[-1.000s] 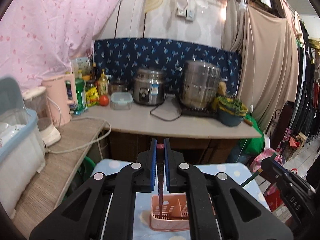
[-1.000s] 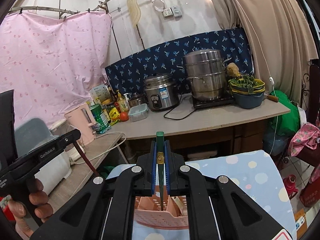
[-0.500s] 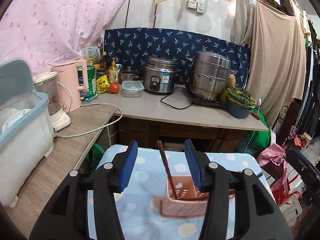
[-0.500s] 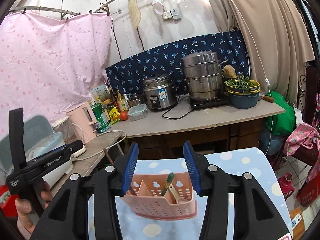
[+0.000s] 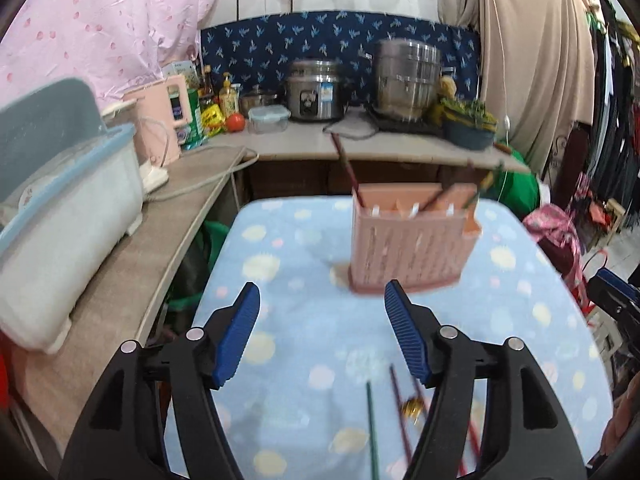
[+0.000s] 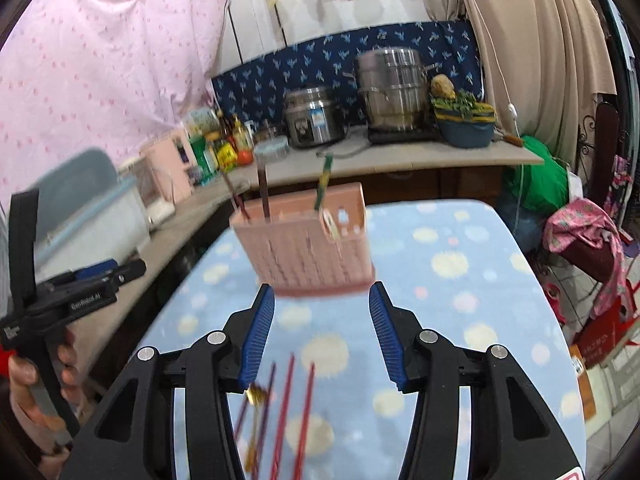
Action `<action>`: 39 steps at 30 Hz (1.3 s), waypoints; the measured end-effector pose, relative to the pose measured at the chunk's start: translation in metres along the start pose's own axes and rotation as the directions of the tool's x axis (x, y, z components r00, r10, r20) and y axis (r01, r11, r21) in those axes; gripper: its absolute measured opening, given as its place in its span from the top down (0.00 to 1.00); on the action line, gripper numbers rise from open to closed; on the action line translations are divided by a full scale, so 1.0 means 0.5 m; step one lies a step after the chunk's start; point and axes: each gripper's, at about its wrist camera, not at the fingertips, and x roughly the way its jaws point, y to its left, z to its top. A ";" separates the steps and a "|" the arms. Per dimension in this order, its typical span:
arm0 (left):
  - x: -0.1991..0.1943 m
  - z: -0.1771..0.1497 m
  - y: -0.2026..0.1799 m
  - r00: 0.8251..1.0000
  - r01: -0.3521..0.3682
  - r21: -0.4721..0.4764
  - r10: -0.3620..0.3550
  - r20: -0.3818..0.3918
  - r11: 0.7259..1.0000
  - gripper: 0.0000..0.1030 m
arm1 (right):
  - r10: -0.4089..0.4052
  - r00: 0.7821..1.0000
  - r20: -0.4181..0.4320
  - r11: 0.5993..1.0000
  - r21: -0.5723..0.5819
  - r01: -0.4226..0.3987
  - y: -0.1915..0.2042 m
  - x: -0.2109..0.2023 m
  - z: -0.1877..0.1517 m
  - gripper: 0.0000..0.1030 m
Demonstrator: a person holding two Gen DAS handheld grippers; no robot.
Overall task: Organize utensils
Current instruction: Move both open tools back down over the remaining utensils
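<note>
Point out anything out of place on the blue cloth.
Several chopsticks and a gold-tipped utensil lie loose on the cloth, nearer the camera than the pink holder, where other sticks already stand.

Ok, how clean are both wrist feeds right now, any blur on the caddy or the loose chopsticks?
Left wrist view: the pink caddy and the loose chopsticks on the blue cloth are smeared by motion, while the left gripper is sharp. Right wrist view: the same smear on caddy and chopsticks, the right gripper crisp. Fisheye bends the edges of both.
</note>
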 end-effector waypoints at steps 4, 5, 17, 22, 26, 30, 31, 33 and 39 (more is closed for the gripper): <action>-0.003 -0.088 -0.001 0.999 -0.008 0.008 0.009 -0.054 1.000 0.40 | -0.011 0.997 -0.080 1.000 0.005 0.012 0.004 -0.014 -0.100 0.53; -0.005 -0.109 -0.001 0.998 -0.009 0.004 0.009 -0.067 1.000 0.40 | -0.023 0.995 -0.097 1.000 0.002 0.023 0.005 -0.017 -0.125 0.53; -0.027 -0.316 -0.021 0.983 0.010 -0.033 -0.016 -0.183 0.999 0.33 | -0.069 0.976 -0.209 0.998 -0.028 0.064 0.029 -0.040 -0.325 0.53; -0.036 -0.367 -0.033 0.976 0.018 -0.033 -0.024 -0.214 0.999 0.32 | -0.081 0.974 -0.213 0.996 -0.049 0.072 0.046 -0.042 -0.359 0.55; -0.043 -0.395 -0.043 0.977 0.004 -0.022 -0.008 -0.215 1.000 0.31 | -0.072 0.972 -0.223 0.997 -0.056 0.061 0.056 -0.038 -0.377 0.57; -0.043 -0.412 -0.051 0.974 0.014 -0.023 -0.019 -0.225 1.000 0.30 | -0.060 0.970 -0.237 0.997 -0.054 0.048 0.062 -0.033 -0.389 0.65; -0.043 -0.415 -0.053 0.974 0.016 -0.020 -0.020 -0.227 1.000 0.30 | -0.060 0.969 -0.239 0.997 -0.057 0.047 0.064 -0.032 -0.391 0.67; -0.042 -0.419 -0.056 0.973 0.022 -0.017 -0.025 -0.230 1.000 0.30 | -0.059 0.969 -0.241 0.997 -0.061 0.045 0.067 -0.030 -0.394 0.70; -0.038 -0.432 -0.062 0.969 0.034 -0.017 -0.037 -0.244 0.999 0.30 | -0.058 0.967 -0.248 0.996 -0.075 0.041 0.075 -0.025 -0.399 0.79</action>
